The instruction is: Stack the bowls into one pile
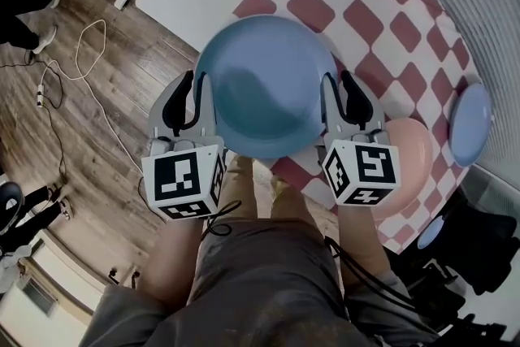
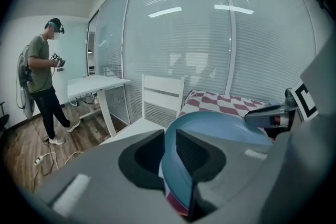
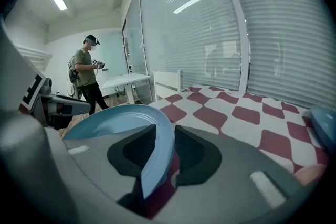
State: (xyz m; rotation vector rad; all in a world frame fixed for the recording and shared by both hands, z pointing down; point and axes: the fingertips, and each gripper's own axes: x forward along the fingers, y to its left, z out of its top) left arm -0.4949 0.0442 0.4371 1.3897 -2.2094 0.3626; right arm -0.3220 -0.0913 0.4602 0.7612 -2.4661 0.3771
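Standing here, I can't read a single word, number or brand name anywhere. The only printed marks are black-and-white square patterns on the two marker cubes, one at lower left [image 1: 185,179] and one at lower right [image 1: 363,171] of the head view. They are blocky code shapes, not letters. A slice of the same kind of pattern shows at the right edge of the left gripper view [image 2: 304,102], and it is just as unreadable.
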